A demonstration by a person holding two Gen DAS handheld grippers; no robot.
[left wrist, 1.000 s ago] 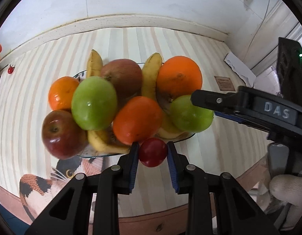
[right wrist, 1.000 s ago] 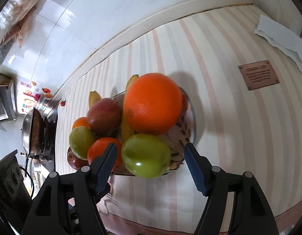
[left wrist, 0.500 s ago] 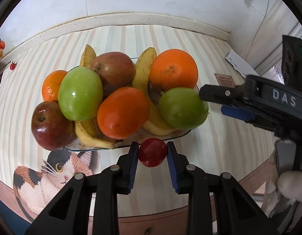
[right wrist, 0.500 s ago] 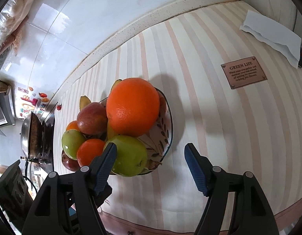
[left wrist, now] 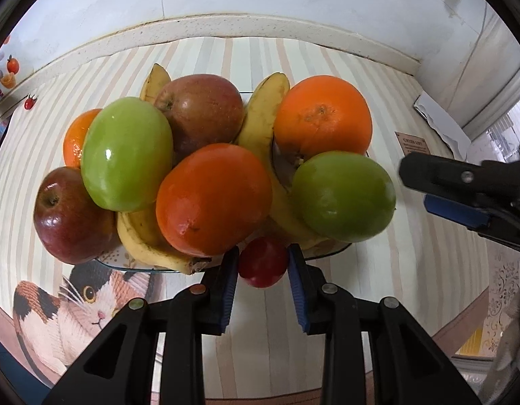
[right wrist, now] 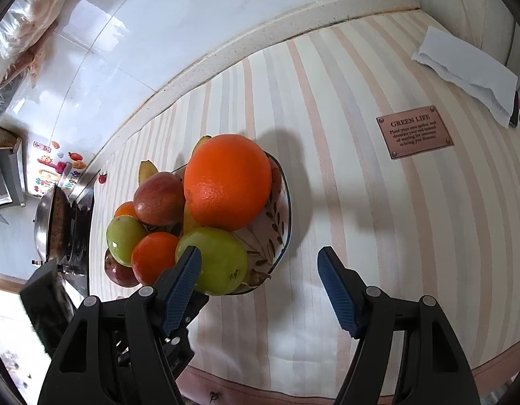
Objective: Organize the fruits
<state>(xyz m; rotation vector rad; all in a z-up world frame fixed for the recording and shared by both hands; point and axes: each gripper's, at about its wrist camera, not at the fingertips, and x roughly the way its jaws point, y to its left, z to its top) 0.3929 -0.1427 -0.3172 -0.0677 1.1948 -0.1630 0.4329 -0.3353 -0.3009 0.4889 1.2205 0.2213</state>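
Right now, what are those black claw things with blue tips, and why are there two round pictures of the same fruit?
Those claws are two pinching tools, one in each of a person's hands. Each carries a small round-view camera looking along its fingers, so there is one picture per tool. In the left tool's picture, the left gripper is shut on a small round red fruit at the near edge of the leaf-patterned plate. In the right tool's picture, the right gripper is open and holds nothing. The plate sits on a striped tablecloth and is piled with oranges, green apples, red apples and yellow bananas. A white folded paper towel lies farther off.
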